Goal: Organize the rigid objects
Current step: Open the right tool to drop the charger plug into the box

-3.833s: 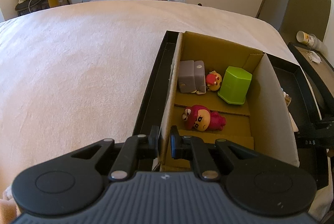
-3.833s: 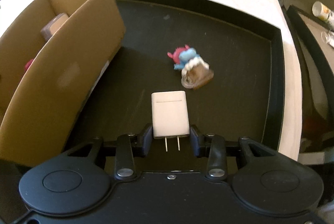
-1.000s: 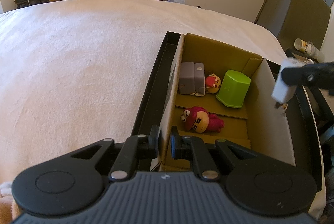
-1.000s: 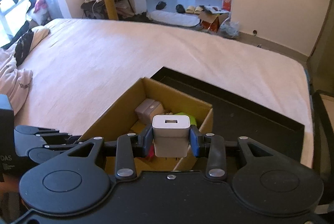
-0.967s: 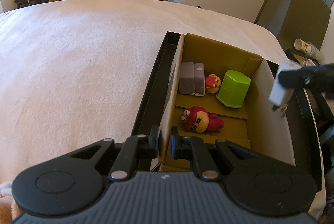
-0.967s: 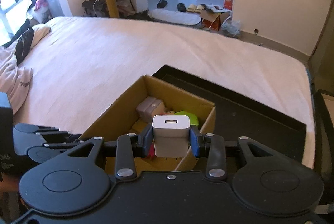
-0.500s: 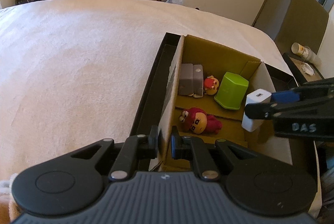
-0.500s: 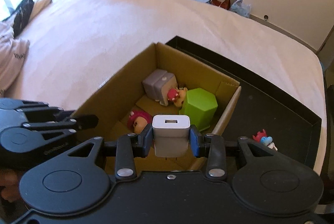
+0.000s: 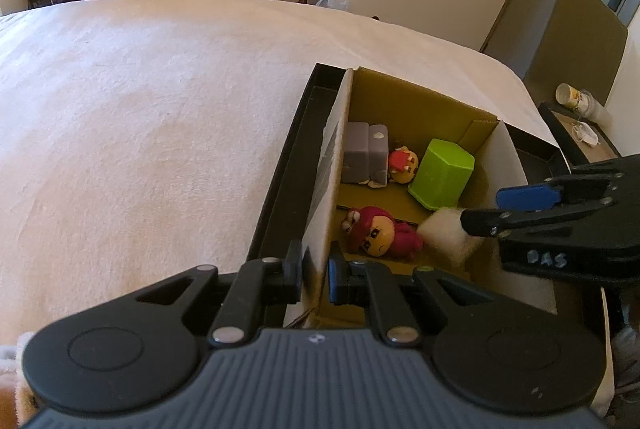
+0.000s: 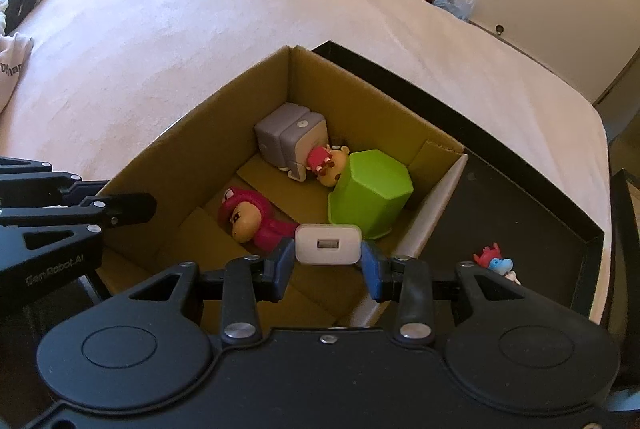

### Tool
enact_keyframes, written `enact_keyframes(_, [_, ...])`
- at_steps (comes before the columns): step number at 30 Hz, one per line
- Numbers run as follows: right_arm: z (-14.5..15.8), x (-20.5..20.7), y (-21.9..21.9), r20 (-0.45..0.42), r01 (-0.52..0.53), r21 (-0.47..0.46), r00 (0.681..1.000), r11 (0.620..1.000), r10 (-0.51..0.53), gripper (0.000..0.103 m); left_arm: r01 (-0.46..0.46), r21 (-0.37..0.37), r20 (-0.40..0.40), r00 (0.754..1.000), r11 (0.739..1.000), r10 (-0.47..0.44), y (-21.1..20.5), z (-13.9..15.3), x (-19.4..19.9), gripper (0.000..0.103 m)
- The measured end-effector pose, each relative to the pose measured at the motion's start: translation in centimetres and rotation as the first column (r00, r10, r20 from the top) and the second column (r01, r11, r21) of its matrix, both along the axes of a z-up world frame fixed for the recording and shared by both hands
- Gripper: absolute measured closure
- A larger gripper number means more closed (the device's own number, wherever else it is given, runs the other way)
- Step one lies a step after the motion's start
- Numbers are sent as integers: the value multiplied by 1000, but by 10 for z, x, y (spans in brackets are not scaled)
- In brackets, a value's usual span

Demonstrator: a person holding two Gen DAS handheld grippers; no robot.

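While pinching the cardboard box wall to steady it, left gripper shut; right gripper slightly apart around white charger, low inside box beside red doll for dropping.

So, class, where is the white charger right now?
The white charger is between the fingers of the right tool, inside the cardboard box, beside the pink doll and in front of the green container.

Handwritten white letters reading "DAS" mark the black body of the right gripper, seen from the left wrist camera. Raised lettering that appears to read "GenRobot.AI" runs along the side of the left gripper in the right wrist view. No other text is legible.
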State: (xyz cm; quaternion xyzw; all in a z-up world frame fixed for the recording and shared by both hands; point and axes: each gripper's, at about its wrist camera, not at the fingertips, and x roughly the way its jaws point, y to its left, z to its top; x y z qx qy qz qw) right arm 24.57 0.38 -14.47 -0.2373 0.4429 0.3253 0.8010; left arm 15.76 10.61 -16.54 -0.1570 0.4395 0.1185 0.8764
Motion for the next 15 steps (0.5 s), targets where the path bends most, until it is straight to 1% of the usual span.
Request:
enact_keyframes(4, [11, 4, -11, -16, 26, 52, 1000, 998, -25, 64, 3, 9, 2, 1000, 1000, -3, -1, 1, -1, 92])
enact_keyframes(11, [30, 2, -27, 21, 33, 101, 999, 994, -36, 62, 1, 15, -3, 1000, 1000, -1, -1, 2, -1, 92])
enact_keyframes(15, [36, 3, -38, 33, 39, 130, 999, 991, -43, 54, 3, 24, -5, 1000, 1000, -3, -3, 3, -1, 92])
